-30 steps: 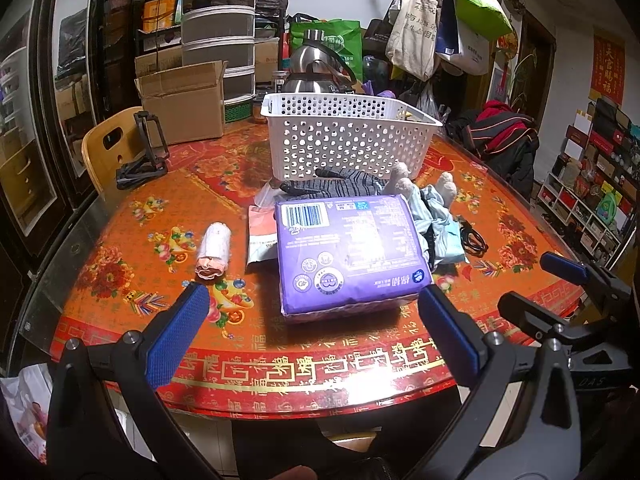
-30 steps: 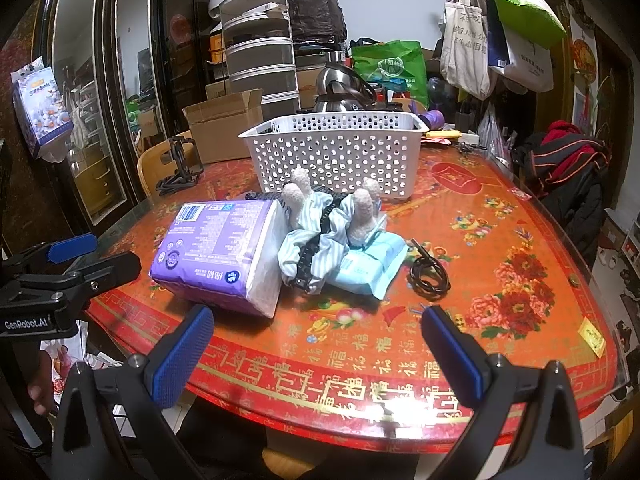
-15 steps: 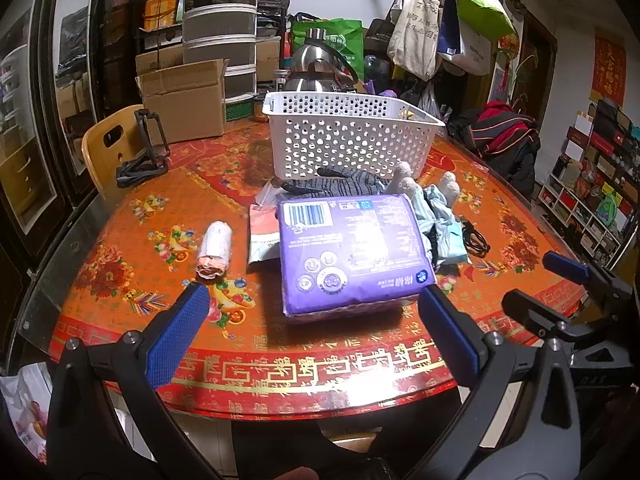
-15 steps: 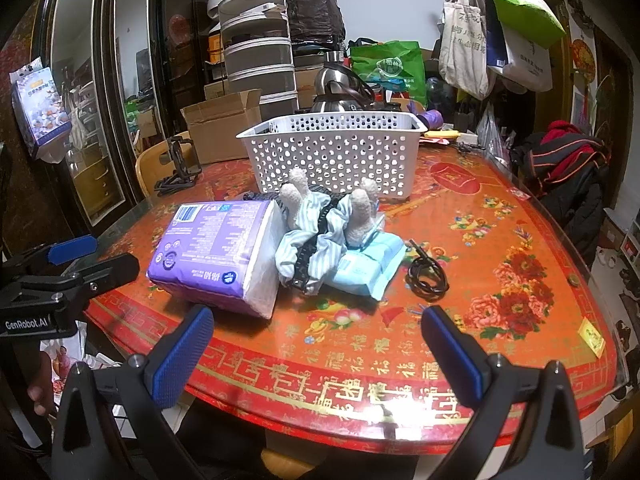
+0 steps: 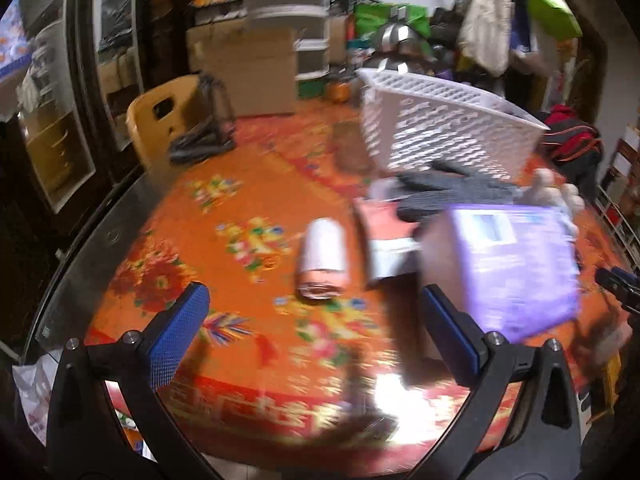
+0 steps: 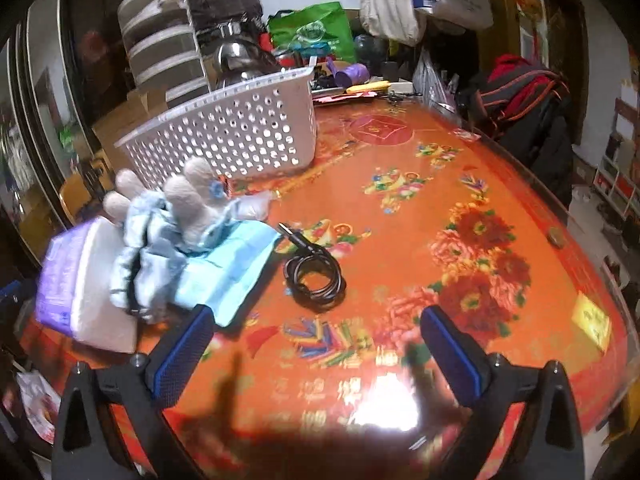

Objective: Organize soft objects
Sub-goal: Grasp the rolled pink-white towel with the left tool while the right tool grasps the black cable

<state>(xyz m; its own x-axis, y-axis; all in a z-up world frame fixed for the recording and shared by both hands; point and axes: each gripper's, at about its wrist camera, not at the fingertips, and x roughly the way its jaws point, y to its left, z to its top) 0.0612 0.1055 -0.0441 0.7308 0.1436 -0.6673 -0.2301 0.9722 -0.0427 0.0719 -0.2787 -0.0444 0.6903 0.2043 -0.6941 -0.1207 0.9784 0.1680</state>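
A white perforated basket (image 5: 440,128) (image 6: 240,136) stands at the back of the round table. In front of it lie dark striped gloves (image 5: 444,192), a purple soft pack (image 5: 516,264) (image 6: 60,276), a pink-and-white roll (image 5: 322,256), a flat pink-and-silver pouch (image 5: 386,240), a pale blue plush toy (image 6: 160,232) and a light blue pack (image 6: 228,272). My left gripper (image 5: 314,334) hangs open over the near table edge, the roll just ahead of it. My right gripper (image 6: 316,354) is open too, nothing between its fingers, with the blue pack at its left finger.
A coiled black cable (image 6: 314,276) lies on the red flowered tablecloth (image 6: 460,240) ahead of the right gripper. A yellow chair (image 5: 160,120) and a black clamp tool (image 5: 208,136) stand at the far left. Kettle (image 6: 240,60), boxes and bags crowd the back.
Both views swung sharply and are blurred. The left gripper turned left, so the roll now sits ahead and the purple pack at right. The right gripper turned right toward the cable.
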